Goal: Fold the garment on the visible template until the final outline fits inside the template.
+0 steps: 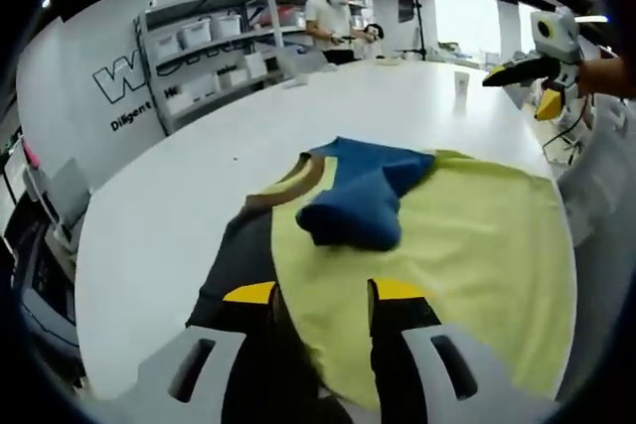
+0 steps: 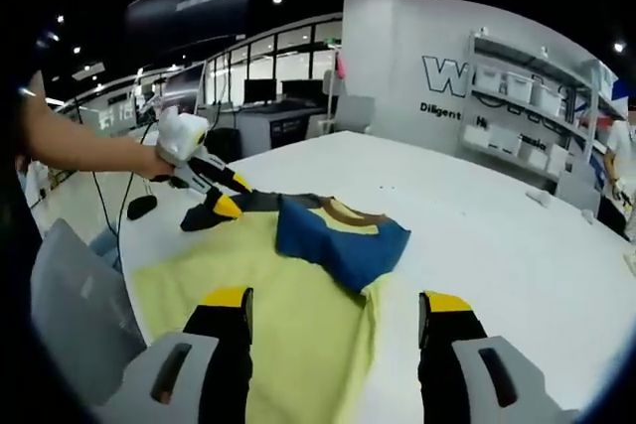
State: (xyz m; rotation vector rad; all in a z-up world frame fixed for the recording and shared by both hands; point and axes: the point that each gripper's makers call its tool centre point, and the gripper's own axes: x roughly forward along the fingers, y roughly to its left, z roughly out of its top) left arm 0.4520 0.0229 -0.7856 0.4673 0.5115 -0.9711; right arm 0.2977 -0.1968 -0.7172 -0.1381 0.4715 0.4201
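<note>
The shirt (image 1: 447, 245) lies on the white table (image 1: 199, 196), close to the edge where I stand. It is yellow, with a blue sleeve (image 1: 363, 201) folded inward onto the body and a dark sleeve (image 1: 234, 260) beside my left gripper (image 1: 323, 295). I see no template outline, so I cannot tell if the fit is reached. I judge the folding as only begun: one sleeve is in, the wide body is still flat and open.

The collar (image 2: 348, 213) points away from my right gripper (image 2: 336, 305), so the long axis runs from me toward the far side of the table.

My left jaws stand slightly apart, over the shirt's dark edge; whether they pinch it I cannot tell. My right jaws are wide apart and hold nothing.
</note>
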